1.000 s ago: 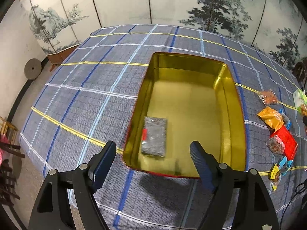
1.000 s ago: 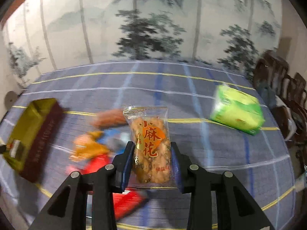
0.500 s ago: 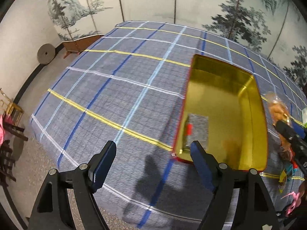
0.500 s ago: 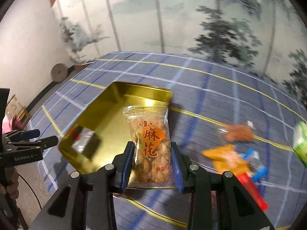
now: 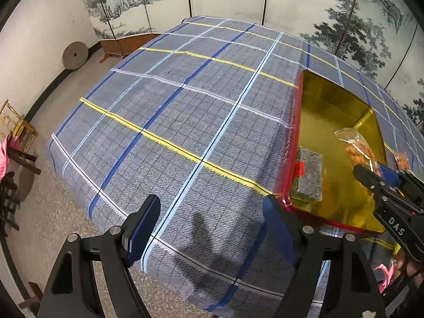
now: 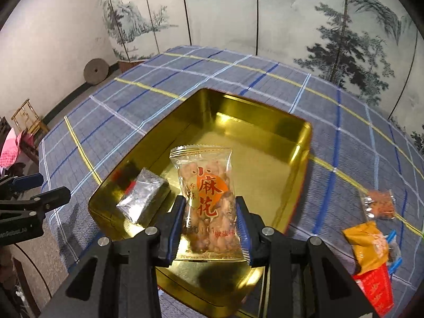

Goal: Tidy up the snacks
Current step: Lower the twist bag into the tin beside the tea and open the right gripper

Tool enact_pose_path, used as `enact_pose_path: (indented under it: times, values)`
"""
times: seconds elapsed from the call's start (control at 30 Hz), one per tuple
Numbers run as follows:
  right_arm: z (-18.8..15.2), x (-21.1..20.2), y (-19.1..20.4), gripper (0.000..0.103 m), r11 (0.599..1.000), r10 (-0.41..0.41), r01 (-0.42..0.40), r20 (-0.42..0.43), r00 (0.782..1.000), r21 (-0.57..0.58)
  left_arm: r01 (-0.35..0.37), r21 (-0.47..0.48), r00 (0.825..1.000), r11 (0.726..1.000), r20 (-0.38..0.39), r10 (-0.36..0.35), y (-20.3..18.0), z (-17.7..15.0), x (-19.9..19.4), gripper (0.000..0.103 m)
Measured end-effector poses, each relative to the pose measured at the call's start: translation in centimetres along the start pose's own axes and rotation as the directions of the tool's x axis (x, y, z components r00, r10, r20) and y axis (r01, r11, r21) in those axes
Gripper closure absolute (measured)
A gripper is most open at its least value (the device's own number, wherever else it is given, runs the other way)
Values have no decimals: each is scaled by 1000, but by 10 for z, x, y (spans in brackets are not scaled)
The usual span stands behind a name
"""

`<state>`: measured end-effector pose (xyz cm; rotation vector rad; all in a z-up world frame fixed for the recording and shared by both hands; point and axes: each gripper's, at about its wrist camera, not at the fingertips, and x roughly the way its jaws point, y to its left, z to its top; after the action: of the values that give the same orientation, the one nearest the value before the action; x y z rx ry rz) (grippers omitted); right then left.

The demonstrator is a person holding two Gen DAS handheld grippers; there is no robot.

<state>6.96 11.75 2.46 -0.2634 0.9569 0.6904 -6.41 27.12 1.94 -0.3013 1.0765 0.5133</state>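
My right gripper (image 6: 210, 228) is shut on a clear packet of fried dough twists (image 6: 206, 198) with orange lettering, held upright over the gold tin (image 6: 265, 122). A silvery grey packet (image 6: 143, 198) lies inside the tin at its near left corner. In the left wrist view the same tin (image 5: 296, 137) with its red rim sits at the right, the grey packet (image 5: 308, 177) in it and the twist packet (image 5: 355, 148) hanging above it in the right gripper (image 5: 376, 175). My left gripper (image 5: 212, 228) stands open over bare tablecloth, left of the tin, holding nothing.
Loose snacks lie on the checked cloth right of the tin: an orange-filled clear packet (image 6: 380, 204), a yellow packet (image 6: 368, 243), a red packet (image 6: 376, 288). The table's near edge (image 5: 159, 241) drops to a stone floor. Painted screens stand behind; chairs (image 5: 16, 153) at far left.
My right gripper carried the twist packet leftwards from the snack pile to above the tin. My left gripper slid left, away from the tin, which now sits at that view's right edge.
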Motion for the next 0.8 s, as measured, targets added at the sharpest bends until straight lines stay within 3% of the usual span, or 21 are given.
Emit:
enact_pose_path:
  times: [0.67,0.8]
  values:
    - [-4,31,8,66,1000,2,-2,-64,998,4,10,10,1000,1000,-19,-10,-3,-4,2,27]
    - [-5,28,6,61,1000,4,-4,-56,998,3,15,23,1000,1000,-19,-14,-8,-5,0,27]
